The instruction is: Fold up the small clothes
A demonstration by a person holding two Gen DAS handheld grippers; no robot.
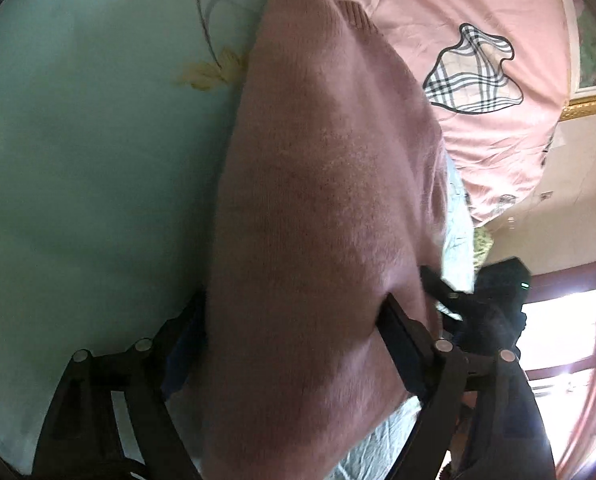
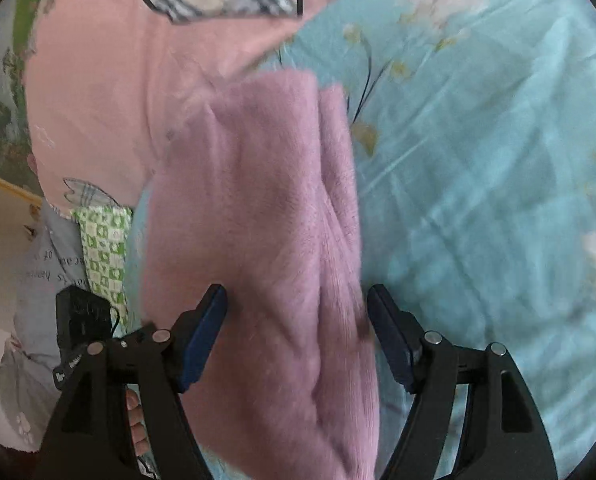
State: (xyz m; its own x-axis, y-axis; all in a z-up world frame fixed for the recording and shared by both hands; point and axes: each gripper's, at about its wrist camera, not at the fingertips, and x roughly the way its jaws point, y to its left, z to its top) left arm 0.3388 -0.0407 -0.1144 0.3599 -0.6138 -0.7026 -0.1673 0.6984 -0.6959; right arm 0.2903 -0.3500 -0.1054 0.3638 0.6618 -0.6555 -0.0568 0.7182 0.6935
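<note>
Pink knit garment point(image 2: 258, 240): folded, on blue floral bed sheet point(image 2: 478, 200), long axis straight ahead of both claws. Right claw point(image 2: 296, 336): spread wide, astride near end, pads clear (no pinch). Left claw point(image 1: 294, 344): wide, garment between, left pad hidden; both pitched downward.

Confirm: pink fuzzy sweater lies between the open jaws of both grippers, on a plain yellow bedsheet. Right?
One thing is off: the bedsheet is light blue with a flower print, not plain yellow, as the right wrist view shows. The rest holds: the pink fuzzy sweater lies between the open jaws of the right gripper and the left gripper.
</note>
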